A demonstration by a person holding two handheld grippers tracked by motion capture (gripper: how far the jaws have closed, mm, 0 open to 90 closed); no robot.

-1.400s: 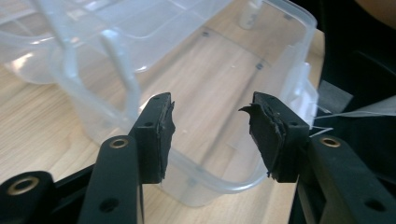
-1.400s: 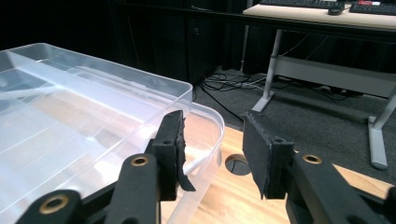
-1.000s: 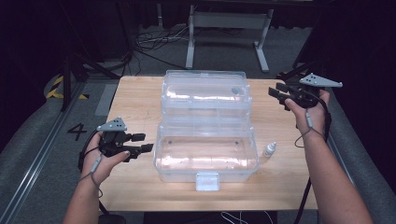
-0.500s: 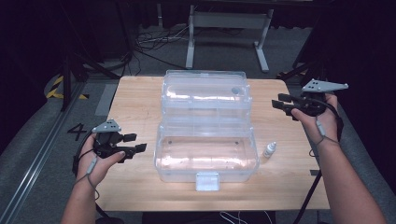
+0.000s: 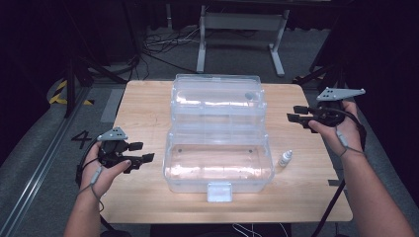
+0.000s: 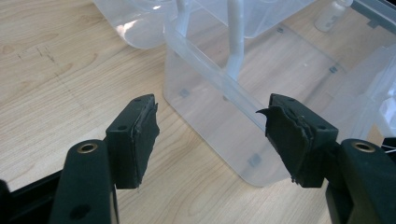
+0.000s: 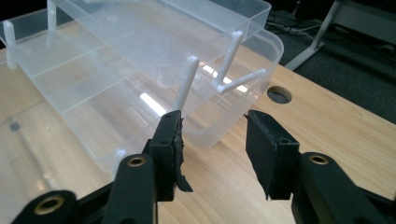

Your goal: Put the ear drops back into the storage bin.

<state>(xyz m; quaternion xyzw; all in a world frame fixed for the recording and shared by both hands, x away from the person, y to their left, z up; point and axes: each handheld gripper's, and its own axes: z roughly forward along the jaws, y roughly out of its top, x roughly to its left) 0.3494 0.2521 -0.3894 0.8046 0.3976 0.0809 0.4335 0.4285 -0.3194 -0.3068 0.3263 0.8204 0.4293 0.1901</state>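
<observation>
A clear plastic box (image 5: pixel 217 163) stands open in the middle of the wooden table (image 5: pixel 143 103), its tiered trays (image 5: pixel 215 98) swung out toward the far side. My left gripper (image 5: pixel 143 152) hovers left of the box's near section; its jaws have just been opening and nothing is between them. In the left gripper view the left gripper (image 6: pixel 210 105) faces the box's corner (image 6: pixel 243 140). My right gripper (image 5: pixel 292 113) is open in the air right of the trays. From the right gripper view, the right gripper (image 7: pixel 215 121) points at a tray's rounded corner (image 7: pixel 224 116) without touching it.
A small white bottle (image 5: pixel 285 158) stands on the table just right of the box, also seen as the bottle (image 6: pixel 329 16). A round cable hole (image 7: pixel 279 94) is in the tabletop. A grey stand's legs (image 5: pixel 237 29) rise beyond the table.
My right hand has drifted to the right, away from the trays. My left gripper has stayed in place and its jaws stand a little wider.
</observation>
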